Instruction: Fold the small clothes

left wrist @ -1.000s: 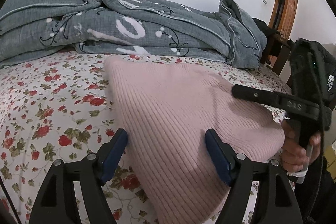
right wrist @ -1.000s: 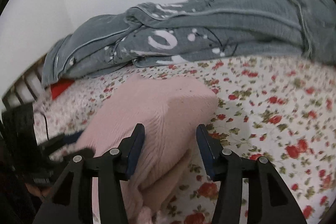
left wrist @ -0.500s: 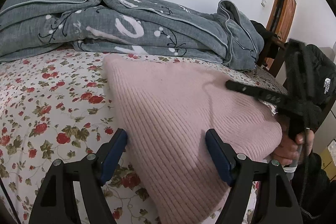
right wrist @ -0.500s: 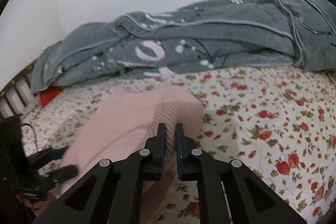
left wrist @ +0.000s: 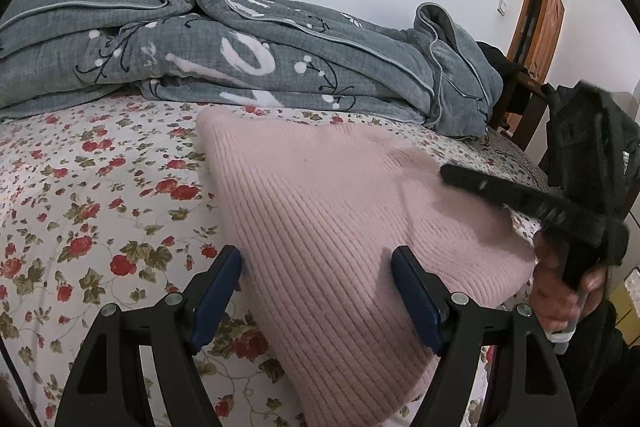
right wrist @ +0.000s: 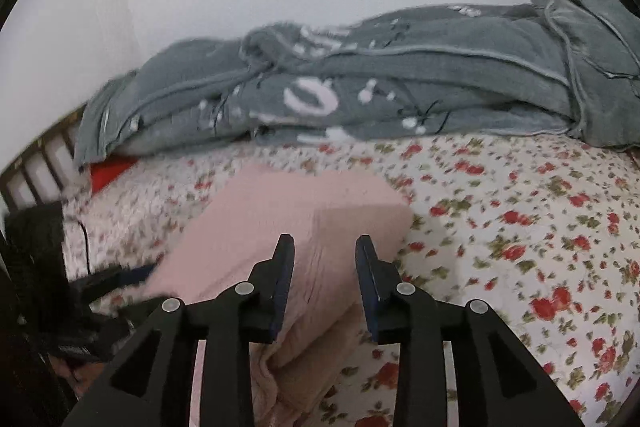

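Since the pink knitted garment already lies doubled on the flowered bed sheet, the step in hand looks like a last smoothing or tuck. The left gripper, its jaws spread wide and empty, would do well to press the near edge flat, not pinch it. To its right, the right gripper hovers over the fold with jaws parted, holding nothing. The garment is ribbed, soft and thick, with a rounded folded edge, in front of the grey quilt.
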A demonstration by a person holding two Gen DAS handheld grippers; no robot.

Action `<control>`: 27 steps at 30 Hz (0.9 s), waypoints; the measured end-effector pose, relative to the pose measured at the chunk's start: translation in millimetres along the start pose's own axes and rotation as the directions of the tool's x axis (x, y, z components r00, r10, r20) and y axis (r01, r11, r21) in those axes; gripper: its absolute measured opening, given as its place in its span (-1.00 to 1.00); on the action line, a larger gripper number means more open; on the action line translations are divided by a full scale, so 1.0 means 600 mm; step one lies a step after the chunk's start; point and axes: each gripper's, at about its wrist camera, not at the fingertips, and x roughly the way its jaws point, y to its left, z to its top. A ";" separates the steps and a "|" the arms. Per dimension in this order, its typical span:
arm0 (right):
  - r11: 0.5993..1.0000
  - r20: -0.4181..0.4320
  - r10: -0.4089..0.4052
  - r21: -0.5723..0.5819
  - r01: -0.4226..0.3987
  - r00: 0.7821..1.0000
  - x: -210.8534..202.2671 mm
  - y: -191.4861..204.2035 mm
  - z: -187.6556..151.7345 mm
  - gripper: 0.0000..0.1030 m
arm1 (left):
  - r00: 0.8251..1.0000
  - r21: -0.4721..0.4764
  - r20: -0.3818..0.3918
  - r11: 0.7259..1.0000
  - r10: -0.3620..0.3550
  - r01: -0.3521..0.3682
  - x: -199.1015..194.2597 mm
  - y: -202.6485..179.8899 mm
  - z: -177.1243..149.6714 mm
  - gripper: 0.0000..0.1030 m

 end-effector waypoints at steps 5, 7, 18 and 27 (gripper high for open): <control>0.994 -0.019 -0.107 -0.031 0.106 0.994 0.013 0.000 -0.010 -0.39 | 1.000 0.000 0.015 1.000 0.010 -0.010 -0.006 -0.002 0.001 0.48; 0.993 -0.022 -0.119 -0.014 0.119 0.993 0.013 -0.010 -0.009 -0.39 | 1.000 -0.006 0.019 1.000 0.009 -0.009 -0.008 -0.001 0.001 0.48; 0.999 -0.001 -0.041 0.000 0.041 0.999 -0.019 0.004 -0.005 -0.38 | 1.000 -0.016 0.011 1.000 0.018 -0.018 -0.003 0.003 0.001 0.52; 0.985 -0.047 -0.142 -0.101 0.137 0.989 -0.018 0.038 -0.042 -0.27 | 0.999 -0.011 0.014 0.999 0.039 -0.039 -0.008 0.001 0.001 0.52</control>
